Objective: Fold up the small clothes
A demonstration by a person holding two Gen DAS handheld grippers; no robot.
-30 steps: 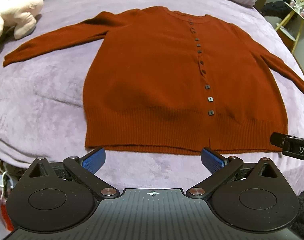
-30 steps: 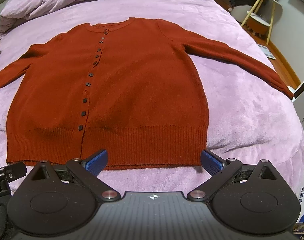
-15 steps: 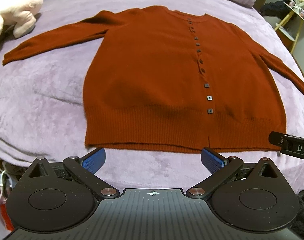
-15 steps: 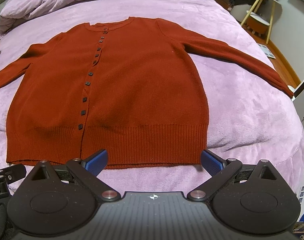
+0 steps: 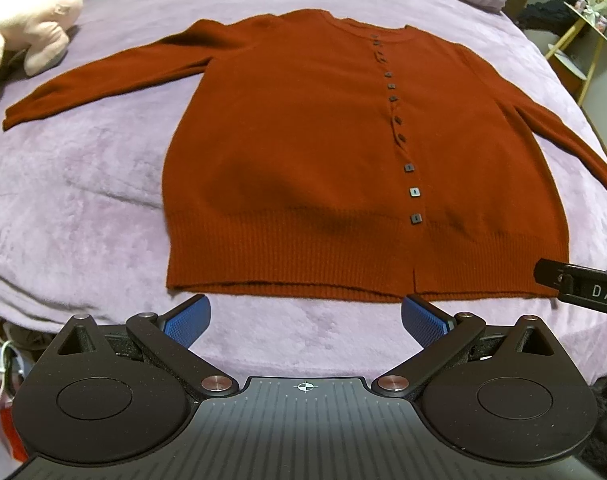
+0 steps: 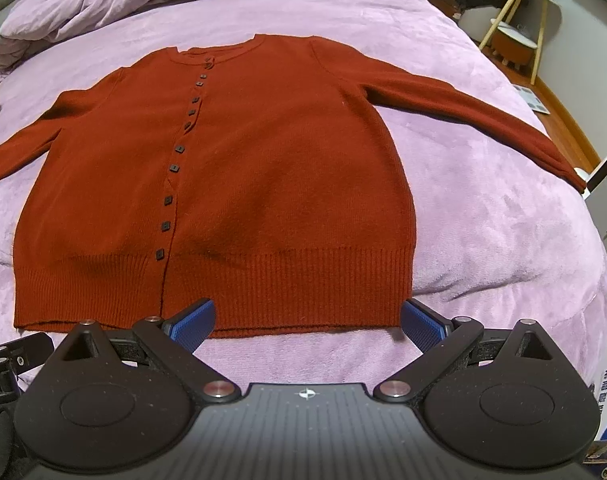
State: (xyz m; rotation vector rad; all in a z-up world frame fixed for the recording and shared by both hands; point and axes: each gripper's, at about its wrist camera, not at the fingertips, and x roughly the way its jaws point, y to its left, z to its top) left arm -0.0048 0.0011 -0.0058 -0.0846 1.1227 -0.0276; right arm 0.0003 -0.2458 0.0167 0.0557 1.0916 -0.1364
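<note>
- The rust-red cardigan [image 5: 303, 152] lies flat and face up on the purple bed [image 5: 83, 184], buttoned down the front, neck at the far side and ribbed hem [image 5: 303, 256] at the near edge. No fold has been made in it yet, so you are at the very start: lining up for the first grasp.
- Your left gripper [image 5: 305, 318] hangs just short of the hem with its jaws spread wide and nothing between them. Its blue pads [image 5: 187, 318] sit over bare bed cover, close to the hem's near-left stretch.
- Your right gripper [image 6: 308, 322] is likewise wide open and empty. Its pads [image 6: 421, 324] straddle the near-right part of the hem, one close to the right corner.
- Both sleeves are spread out sideways: the left sleeve [image 5: 103, 76] reaches towards the pink plush toy [image 5: 27, 20] at the far left, and the right sleeve [image 6: 463, 108] runs out to the right edge of the bed.
- The next move probably calls for a choice: bring each sleeve in across the body first, or pinch the hem at two points and carry it towards the neck.
- If you go for the hem, push the lower pad under the ribbing so that you catch both knit layers and not the bed cover beneath.
- Keep the two grippers level as you lift, or the button row [image 5: 399, 136] is likely to skew.
</note>
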